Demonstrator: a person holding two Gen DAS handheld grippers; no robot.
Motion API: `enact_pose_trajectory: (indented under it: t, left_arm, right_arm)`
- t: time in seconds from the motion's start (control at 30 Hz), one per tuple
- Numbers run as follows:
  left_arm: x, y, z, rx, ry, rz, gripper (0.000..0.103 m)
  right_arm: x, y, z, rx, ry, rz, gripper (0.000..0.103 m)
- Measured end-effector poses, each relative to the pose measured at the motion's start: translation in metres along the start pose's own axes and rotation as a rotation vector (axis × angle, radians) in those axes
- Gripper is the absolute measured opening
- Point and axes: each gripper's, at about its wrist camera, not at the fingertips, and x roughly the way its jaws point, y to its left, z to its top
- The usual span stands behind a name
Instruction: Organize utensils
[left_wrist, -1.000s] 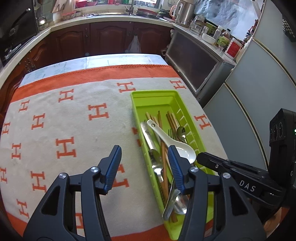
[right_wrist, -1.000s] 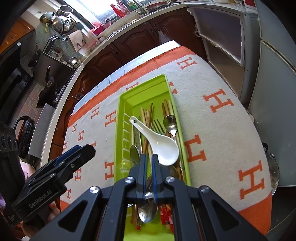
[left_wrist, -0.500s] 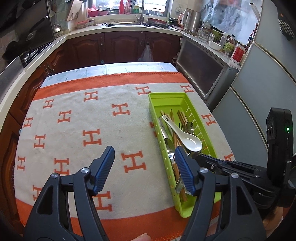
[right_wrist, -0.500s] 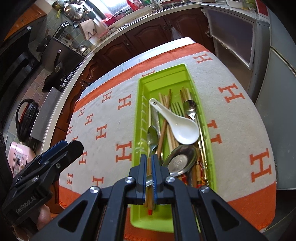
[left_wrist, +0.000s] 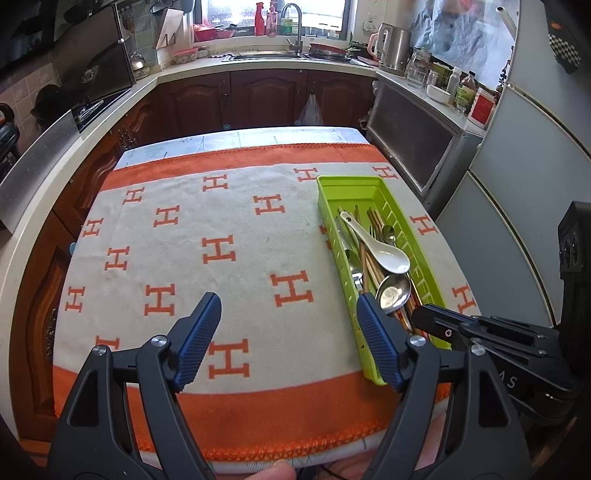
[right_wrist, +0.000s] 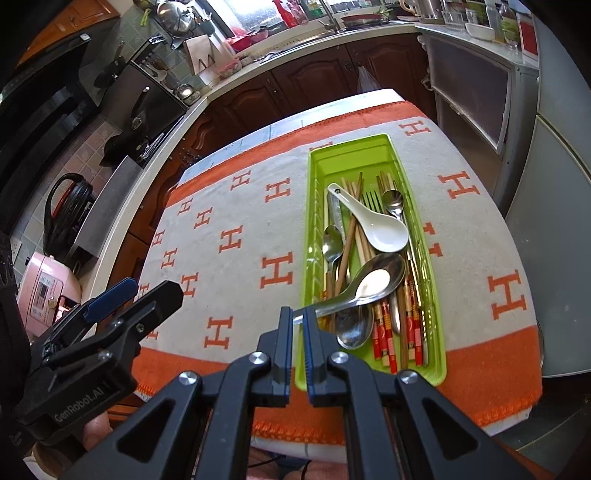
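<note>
A green tray (right_wrist: 384, 146) (left_wrist: 328, 184) lies on the right side of the table and holds several utensils: a white ceramic spoon (right_wrist: 376, 225) (left_wrist: 384, 251), wooden and red chopsticks (right_wrist: 384, 332), forks and metal spoons. My right gripper (right_wrist: 297, 325) is shut on the handle of a large steel spoon (right_wrist: 373, 280) (left_wrist: 393, 293) and holds it raised over the tray's near end. My left gripper (left_wrist: 288, 314) is open and empty above the cloth, left of the tray.
An orange and cream cloth with H marks (left_wrist: 218, 251) covers the table. Kitchen counters (left_wrist: 258, 62) run behind and to the left. A grey fridge (left_wrist: 524, 155) stands at the right. A pink cooker (right_wrist: 48, 291) stands at the left.
Both grippers have pulled back and up from the tray. The right gripper has lifted the large steel spoon by its handle. The left gripper stays open.
</note>
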Motion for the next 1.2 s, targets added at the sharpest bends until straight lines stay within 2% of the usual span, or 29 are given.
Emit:
enact_pose_trajectory:
  t: [0.13, 0.33, 0.63, 1.2]
  left_arm:
    - [-0.020, 0.000, -0.016, 0.015, -0.031, 0.042, 0.078]
    - [-0.049, 0.007, -0.032, 0.006, -0.068, 0.109, 0.081]
    - [-0.081, 0.023, -0.039, -0.050, -0.116, 0.143, 0.082]
    - [-0.079, 0.043, -0.040, -0.111, -0.107, 0.185, 0.082]
  right_arm:
    - [-0.016, 0.013, -0.011, -0.021, -0.034, -0.016, 0.020]
    - [-0.036, 0.033, -0.017, -0.048, -0.079, -0.004, 0.020]
    - [-0.048, 0.054, -0.021, -0.098, -0.140, -0.039, 0.024]
    - [-0.038, 0.068, -0.024, -0.109, -0.127, -0.037, 0.025]
